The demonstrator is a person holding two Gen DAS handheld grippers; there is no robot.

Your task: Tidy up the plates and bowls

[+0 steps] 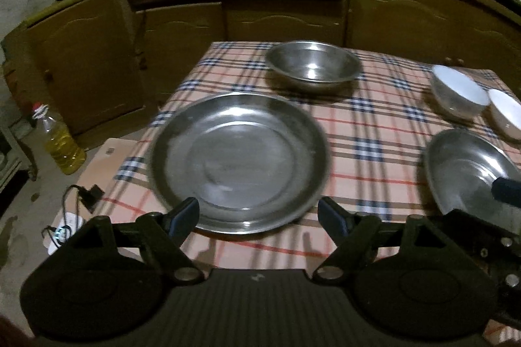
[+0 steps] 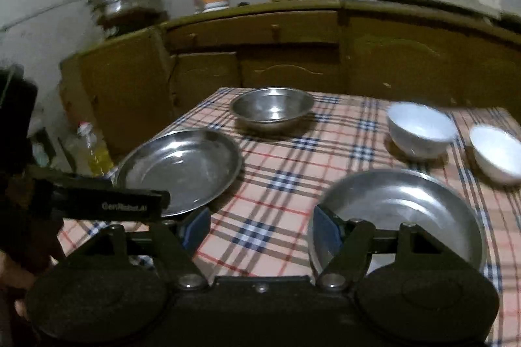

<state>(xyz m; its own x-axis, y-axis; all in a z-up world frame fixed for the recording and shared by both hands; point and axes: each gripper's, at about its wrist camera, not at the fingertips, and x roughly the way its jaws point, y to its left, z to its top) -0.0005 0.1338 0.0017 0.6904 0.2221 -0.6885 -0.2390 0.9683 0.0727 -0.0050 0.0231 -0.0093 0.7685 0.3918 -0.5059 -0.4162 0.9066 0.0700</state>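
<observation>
Both hand-held grippers, left and right, spread wide, empty, above plates; beyond, steel bowl, seemingly two white bowls.

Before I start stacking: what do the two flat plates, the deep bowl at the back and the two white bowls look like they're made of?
The two plates and the deep bowl look like polished steel: grey, with bright glints and mirror-like insides. The white bowls look like glazed ceramic, smooth and glossy, though hard plastic can't be ruled out.
</observation>
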